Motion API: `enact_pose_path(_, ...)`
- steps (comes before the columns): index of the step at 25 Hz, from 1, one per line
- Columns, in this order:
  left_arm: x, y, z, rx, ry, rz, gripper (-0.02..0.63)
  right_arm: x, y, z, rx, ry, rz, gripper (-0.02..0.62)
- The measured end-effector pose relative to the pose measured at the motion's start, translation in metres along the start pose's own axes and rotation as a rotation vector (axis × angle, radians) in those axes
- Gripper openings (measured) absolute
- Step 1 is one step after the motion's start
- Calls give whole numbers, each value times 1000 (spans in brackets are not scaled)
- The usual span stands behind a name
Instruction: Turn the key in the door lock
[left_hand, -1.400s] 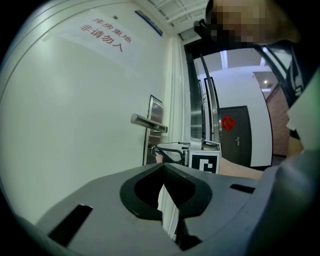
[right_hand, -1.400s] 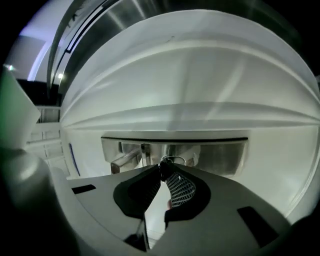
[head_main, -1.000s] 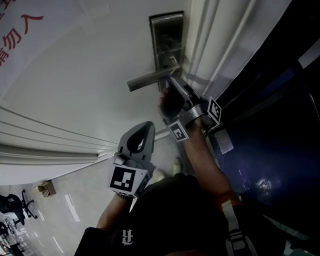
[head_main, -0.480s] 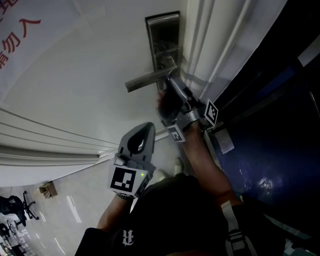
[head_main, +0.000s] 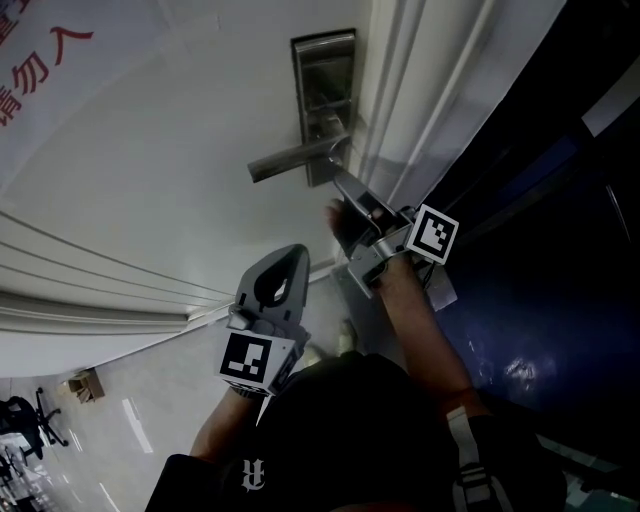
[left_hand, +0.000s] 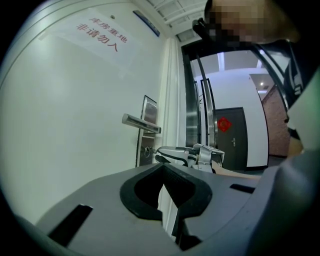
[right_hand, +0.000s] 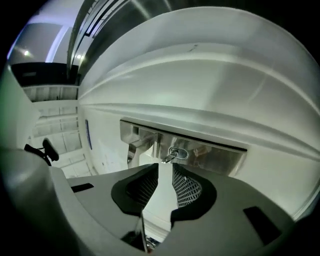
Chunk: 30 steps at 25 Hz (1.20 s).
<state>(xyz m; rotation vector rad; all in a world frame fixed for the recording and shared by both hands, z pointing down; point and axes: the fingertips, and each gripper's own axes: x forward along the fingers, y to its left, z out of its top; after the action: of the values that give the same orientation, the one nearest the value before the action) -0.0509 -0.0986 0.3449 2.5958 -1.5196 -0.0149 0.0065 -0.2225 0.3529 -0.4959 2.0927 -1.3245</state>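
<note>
1. The key (right_hand: 169, 157) is seen seated in the cylinder of the steel lock plate (right_hand: 215, 155) on the white door (head_main: 180, 150), just below the lever handle (left_hand: 141, 123).
2. The right gripper (head_main: 345, 185) is held up to the lock. In its own view its jaws are set apart, with a narrow gap between the ribbed pads (right_hand: 186, 189). Nothing is held in that gap, and the key shows just beyond the jaw tips, in line with the opening.
3. In the left gripper view the right gripper's tips are seen close beside the key. Contact cannot be confirmed there, and no grip on the key is shown.
4. The left gripper (head_main: 297, 252) is kept low and well apart from the lock, with its jaws closed together on nothing. No part in the work at the lock is being taken by it.
5. Insertion of the key can be judged done, since it stands in the cylinder.
6. Whether a turn has already been made cannot be told from the key's position alone.
7. If it has not, the key's head is left to be clamped by the right jaws and rotated by a roll of the wrist.
</note>
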Motion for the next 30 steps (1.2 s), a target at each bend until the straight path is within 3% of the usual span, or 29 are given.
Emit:
enact_pose_path(8, 0, -2, 4, 12, -17, -4, 6, -5, -3, 3, 46, -20, -4, 66)
enact_pose_path(20, 1, -3, 9, 16, -21, -10, 6, -3, 17, 8, -267, 23, -72, 64)
enact_pose_path(22, 1, -4, 9, 15, -21, -10, 6, -2, 22, 7, -376, 39, -101, 64)
enact_pose_path(24, 1, -3, 10, 19, -27, -9, 6, -4, 21, 7, -562, 70, -183, 65)
enact_pose_path(28, 1, -3, 10, 21, -30, -7, 6, 1, 24, 2, -1119, 190, -360, 66)
enact_pose_path(30, 0, -3, 10, 17, -25, -5, 6, 7, 25, 0, -1349, 242, -423, 66)
